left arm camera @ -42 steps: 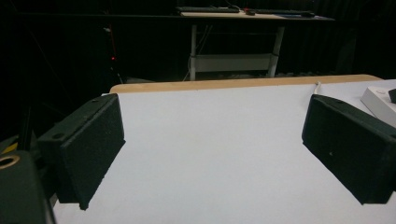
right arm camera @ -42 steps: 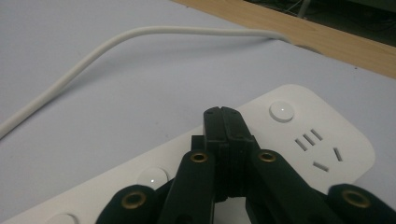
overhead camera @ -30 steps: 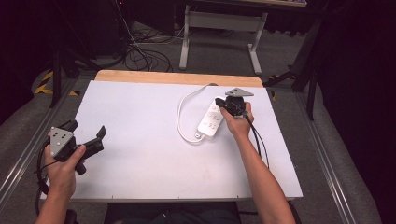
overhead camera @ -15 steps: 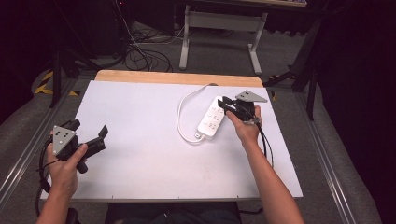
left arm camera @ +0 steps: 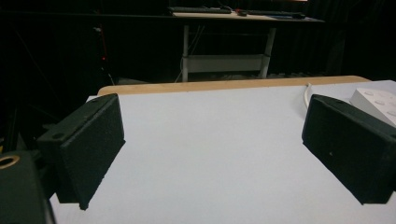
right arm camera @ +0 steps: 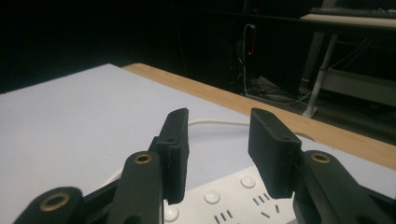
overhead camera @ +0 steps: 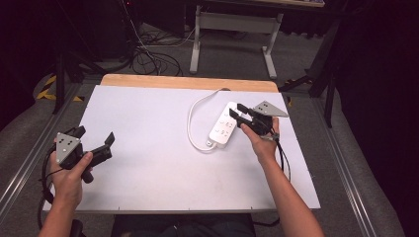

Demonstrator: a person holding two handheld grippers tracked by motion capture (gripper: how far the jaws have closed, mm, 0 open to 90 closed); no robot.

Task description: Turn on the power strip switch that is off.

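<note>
The white rectangular plastic power strip [overhead camera: 225, 124] lies flat on the right half of the white tabletop [overhead camera: 148, 148], its long axis running from the near left toward the far right, slanted against the table's edges. Its white cord [overhead camera: 193, 118] leaves the near end and loops away in an arc toward the far wooden edge strip [overhead camera: 188, 82] of the table. The right gripper [overhead camera: 236, 110] hangs just over the strip's far right end, pointing across it to the left; in the right gripper view the black jaws stand partly spread above the socket face [right arm camera: 233, 205], having just been opening, with nothing pinched between them and the pads off the plastic. So the strip lies directly below and ahead of these fingertips, and a short drop with the jaws set across the narrow width would likely be the way to take it, since the long axis is too long to span. The left gripper [overhead camera: 94, 139] is well apart at the near left of the table, jaws spread wide and empty, with the strip's corner [left arm camera: 376, 100] visible far off past its right jaw. Nothing stands between either gripper and the strip; only the cord could drag.
</note>
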